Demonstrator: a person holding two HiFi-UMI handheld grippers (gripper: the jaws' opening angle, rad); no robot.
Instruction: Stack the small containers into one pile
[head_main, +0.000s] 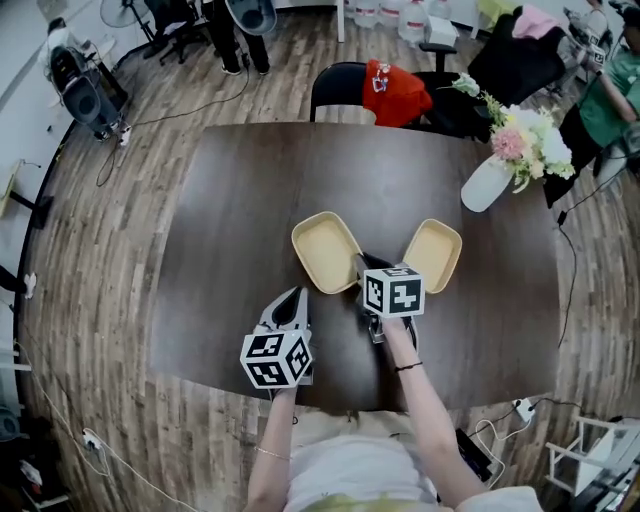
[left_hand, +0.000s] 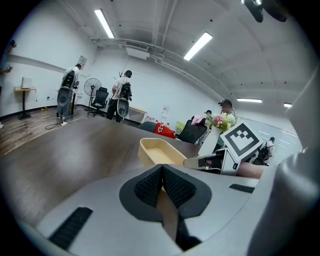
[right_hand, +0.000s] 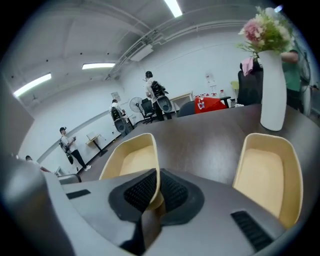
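Observation:
Two shallow beige containers lie on the dark table (head_main: 230, 200). In the head view the left container (head_main: 324, 250) sits at the table's middle and the right container (head_main: 433, 254) lies a little apart from it. My right gripper (head_main: 360, 263) is shut on the near right rim of the left container; the right gripper view shows that rim (right_hand: 150, 165) pinched between the pads of the right gripper (right_hand: 156, 187). The right container (right_hand: 267, 172) lies beside it, untouched. My left gripper (head_main: 297, 296) hangs just in front of the left container (left_hand: 157, 150), and the left gripper (left_hand: 162, 172) is shut with nothing between its pads.
A white vase with flowers (head_main: 487, 183) stands at the table's far right. A black chair with a red cloth (head_main: 395, 92) is pushed against the far edge. People and equipment stand on the wooden floor beyond. The near table edge runs close to the person's body.

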